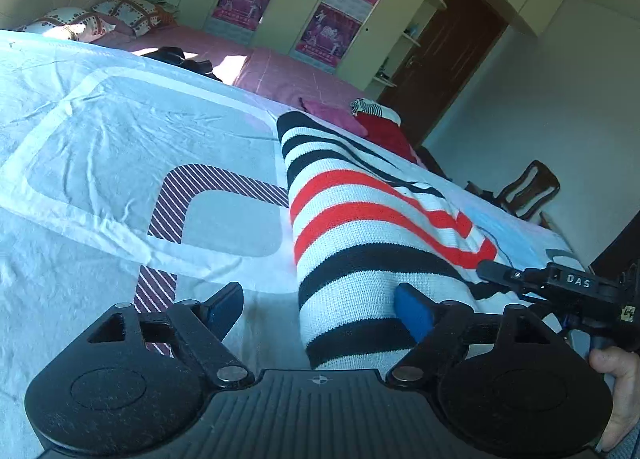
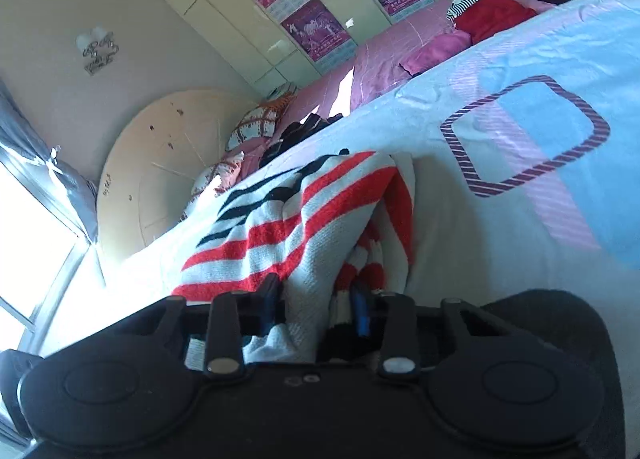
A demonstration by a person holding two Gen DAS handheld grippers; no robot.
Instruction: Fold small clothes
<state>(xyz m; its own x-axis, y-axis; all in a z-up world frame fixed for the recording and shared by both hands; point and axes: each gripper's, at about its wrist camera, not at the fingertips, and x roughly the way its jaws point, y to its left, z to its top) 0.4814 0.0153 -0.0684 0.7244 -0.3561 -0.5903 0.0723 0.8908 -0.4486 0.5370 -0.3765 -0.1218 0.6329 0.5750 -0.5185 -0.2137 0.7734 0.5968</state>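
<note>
Partly folded, by the look of it: striped sweater lying on the pale bedsheet, already doubled into a long narrow band with one straight folded edge along its left side. Probably one sleeve or side panel turned in, the near end bunched and lifted, so at least one more fold left, then smoothing and setting aside. Farther up the bed, near its far edge, a red garment and a pink garment in a small heap, apparently waiting or already done; impossible to say which from here.

Left gripper held low over the sheet at the sweater's near end, fingers spread wide, one blue pad resting against the knit and the other over bare sheet, nothing pinched between them. Tilted slightly, pointing along the length of the band.

Right gripper closed down on a gathered hem of the sweater, a wad of white and red knit squeezed between the fingers and spilling back toward the camera. Seen from the left wrist view, the right gripper reaches in from the side at the sweater's right edge, the person's bare hand wrapped around the handle below. Cloth near that grip raised off the sheet in a loose tent, the rest lying flat.
</note>
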